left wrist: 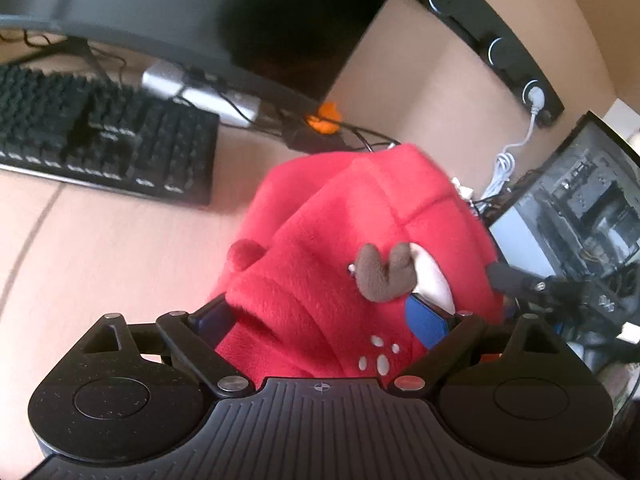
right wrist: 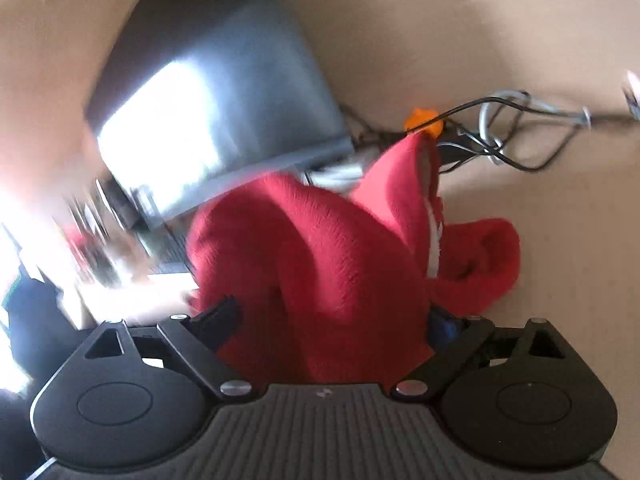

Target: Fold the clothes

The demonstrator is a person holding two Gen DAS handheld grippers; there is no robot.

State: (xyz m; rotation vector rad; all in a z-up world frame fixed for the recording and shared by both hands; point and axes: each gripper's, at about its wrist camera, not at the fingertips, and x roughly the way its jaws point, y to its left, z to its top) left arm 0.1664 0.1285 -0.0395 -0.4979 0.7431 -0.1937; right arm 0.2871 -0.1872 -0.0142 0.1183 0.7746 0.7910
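Keyboard [left wrist: 100,136] at ten o'clock in the left wrist view, black, flat on the tan desk [left wrist: 100,248], under the edge of a dark monitor [left wrist: 200,12]. Red fleece garment [left wrist: 320,264] bunched at centre — brown antler patch [left wrist: 380,276] and white paw marks facing up, filling the left gripper [left wrist: 320,316], pinched between both fingers, blue pads [left wrist: 424,320] half buried in the pile. Orange object [left wrist: 326,118] at twelve, among black cables.

Same red fleece garment [right wrist: 320,280] in the right wrist view, heaped from centre toward three o'clock, clamped in the right gripper [right wrist: 332,320] — fingers [right wrist: 220,316] pressed into the cloth. Laptop-like grey slab [right wrist: 216,112] at eleven, blurred.
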